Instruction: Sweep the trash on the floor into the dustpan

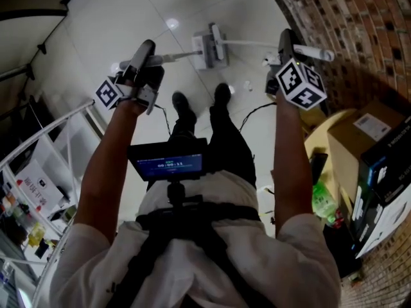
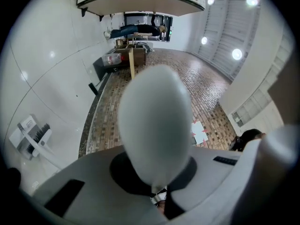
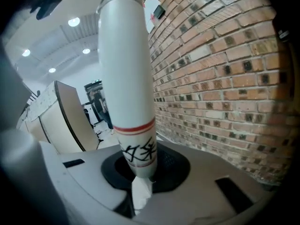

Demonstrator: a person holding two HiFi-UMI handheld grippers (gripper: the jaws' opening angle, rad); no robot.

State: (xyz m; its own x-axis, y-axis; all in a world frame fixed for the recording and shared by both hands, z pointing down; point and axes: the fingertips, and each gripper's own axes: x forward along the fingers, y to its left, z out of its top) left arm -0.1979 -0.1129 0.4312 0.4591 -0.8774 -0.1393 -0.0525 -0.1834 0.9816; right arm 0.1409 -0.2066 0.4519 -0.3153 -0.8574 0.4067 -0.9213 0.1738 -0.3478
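Observation:
On the white floor ahead of the person's shoes, a white dustpan [image 1: 204, 51] and a broom head [image 1: 218, 40] stand together. My left gripper [image 1: 148, 49] is shut on a pale rounded handle [image 2: 154, 125] that runs toward the boxy dustpan. My right gripper [image 1: 287, 38] is shut on a white handle [image 3: 125, 78] with a red stripe and black characters; that handle [image 1: 257, 43] reaches to the broom head. A small white scrap of trash [image 1: 246, 84] lies on the floor by the right shoe. In the left gripper view the dustpan [image 2: 30, 135] shows small at the far left.
A brick wall [image 1: 347, 24] curves along the right, with cardboard boxes [image 1: 359, 140] and a green bottle [image 1: 324, 201] at its foot. A white wire rack [image 1: 45, 165] with goods stands at the left. A screen [image 1: 168, 161] is mounted on the person's chest.

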